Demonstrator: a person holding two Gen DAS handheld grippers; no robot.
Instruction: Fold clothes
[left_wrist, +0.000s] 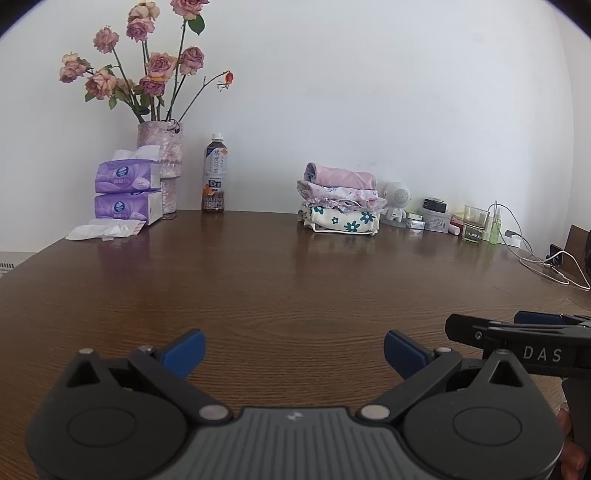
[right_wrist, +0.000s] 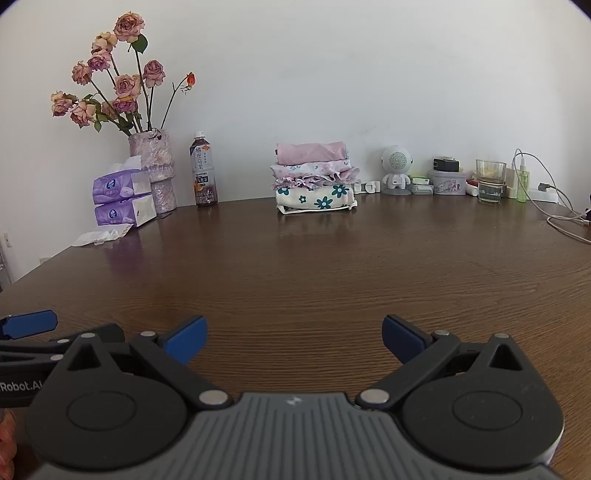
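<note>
A stack of folded clothes (left_wrist: 341, 203) (right_wrist: 316, 177) rests at the far side of the brown wooden table (left_wrist: 280, 280) (right_wrist: 332, 266), by the wall: a pink piece on top, floral ruffled pieces under it, a cream one with teal flowers at the bottom. My left gripper (left_wrist: 293, 350) hovers open over bare wood near the front, nothing between its blue pads. My right gripper (right_wrist: 293, 338) is open and empty as well, side by side with the left one. In the left wrist view the right gripper (left_wrist: 517, 332) shows at the right edge. No loose garment is in view.
At the far left stand a vase of dried roses (right_wrist: 151, 166), two purple tissue packs (right_wrist: 123, 199), a crumpled tissue (right_wrist: 99, 236) and a tea bottle (right_wrist: 203, 173). Far right: a small white speaker figure (right_wrist: 397, 170), a tin, a glass (right_wrist: 489, 181), a spray bottle and white cables (right_wrist: 561, 218).
</note>
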